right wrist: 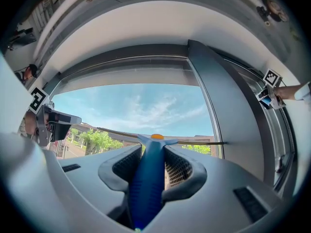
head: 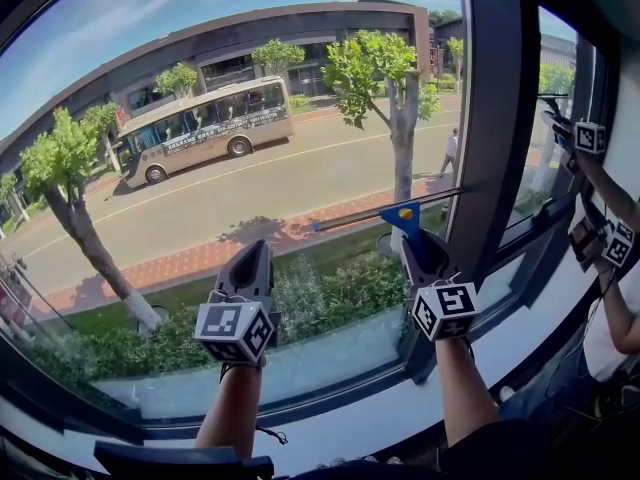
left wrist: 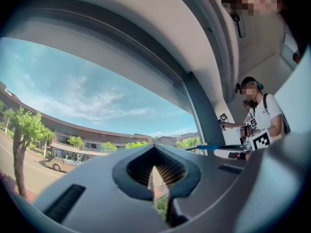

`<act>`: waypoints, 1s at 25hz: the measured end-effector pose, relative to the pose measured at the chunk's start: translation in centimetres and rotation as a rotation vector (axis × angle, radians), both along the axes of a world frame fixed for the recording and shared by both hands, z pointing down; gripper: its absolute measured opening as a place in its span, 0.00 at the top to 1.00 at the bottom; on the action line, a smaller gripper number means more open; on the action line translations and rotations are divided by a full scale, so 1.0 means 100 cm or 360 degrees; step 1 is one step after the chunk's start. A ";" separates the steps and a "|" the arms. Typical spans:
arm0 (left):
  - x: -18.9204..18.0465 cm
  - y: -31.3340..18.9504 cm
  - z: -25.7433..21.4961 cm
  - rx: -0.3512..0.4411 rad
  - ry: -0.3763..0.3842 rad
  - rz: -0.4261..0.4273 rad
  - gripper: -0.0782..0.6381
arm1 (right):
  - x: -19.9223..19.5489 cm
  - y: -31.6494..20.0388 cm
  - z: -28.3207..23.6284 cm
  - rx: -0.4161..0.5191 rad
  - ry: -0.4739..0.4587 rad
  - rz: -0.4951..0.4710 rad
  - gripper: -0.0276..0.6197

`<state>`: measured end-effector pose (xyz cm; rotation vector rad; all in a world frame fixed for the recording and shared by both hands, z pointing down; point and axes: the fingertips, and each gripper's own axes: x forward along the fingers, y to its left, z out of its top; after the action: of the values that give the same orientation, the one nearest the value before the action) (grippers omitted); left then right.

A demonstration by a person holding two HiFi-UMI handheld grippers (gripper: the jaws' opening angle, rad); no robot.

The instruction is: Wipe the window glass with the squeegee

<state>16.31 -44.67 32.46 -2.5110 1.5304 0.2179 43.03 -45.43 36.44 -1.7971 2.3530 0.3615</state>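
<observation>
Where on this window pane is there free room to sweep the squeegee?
The glass above and left of the squeegee, away from the frame post, is bare. Crowded low: left gripper and right gripper side by side above the sill.

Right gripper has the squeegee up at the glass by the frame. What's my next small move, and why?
Probably draw the right gripper straight down, keeping the squeegee blade on the window glass. The blade lies nearly level around mid-height, its right end at the frame post, with more glass below it. The fingers are clamped on the blue handle.
</observation>
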 end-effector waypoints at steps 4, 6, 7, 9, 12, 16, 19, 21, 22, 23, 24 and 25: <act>0.008 -0.002 0.002 -0.0026 0.0010 0.0005 0.89 | 0.004 -0.001 0.005 -0.0020 -0.0007 -0.0004 0.74; 0.011 -0.002 0.003 -0.0033 0.0017 0.0012 0.89 | 0.004 -0.001 0.004 -0.0023 -0.0006 -0.0004 0.74; 0.012 -0.003 0.003 -0.0036 0.0013 0.0016 0.89 | 0.005 -0.001 0.005 -0.0024 -0.0005 -0.0004 0.74; 0.015 -0.005 0.005 -0.0045 0.0007 0.0019 0.89 | 0.006 -0.002 0.006 -0.0027 -0.0006 -0.0004 0.74; 0.020 -0.008 0.009 -0.0060 0.0005 0.0023 0.89 | 0.009 -0.005 0.010 -0.0041 -0.0021 -0.0006 0.74; 0.025 -0.010 0.015 -0.0096 -0.0018 0.0018 0.89 | 0.011 -0.006 0.018 -0.0062 -0.0024 -0.0009 0.74; 0.028 -0.009 0.019 -0.0117 -0.0015 0.0024 0.89 | 0.012 -0.004 0.021 -0.0075 -0.0018 -0.0009 0.74; 0.031 -0.008 0.021 -0.0130 -0.0012 0.0031 0.89 | 0.013 -0.002 0.022 -0.0083 -0.0018 -0.0010 0.74; 0.032 -0.007 0.022 -0.0133 -0.0008 0.0036 0.89 | 0.012 -0.001 0.023 -0.0088 -0.0018 -0.0010 0.74; 0.032 -0.007 0.023 -0.0135 -0.0002 0.0041 0.89 | 0.011 0.001 0.024 -0.0093 -0.0017 -0.0009 0.74; 0.032 -0.006 0.023 -0.0135 0.0002 0.0046 0.89 | 0.010 0.002 0.025 -0.0099 -0.0016 -0.0009 0.74; 0.032 -0.006 0.023 -0.0136 0.0004 0.0048 0.89 | 0.010 0.002 0.026 -0.0106 -0.0017 -0.0009 0.74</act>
<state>19.47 -45.24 34.76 -2.6020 1.5346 0.1632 44.01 -45.19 39.04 -1.8161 2.3894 0.2756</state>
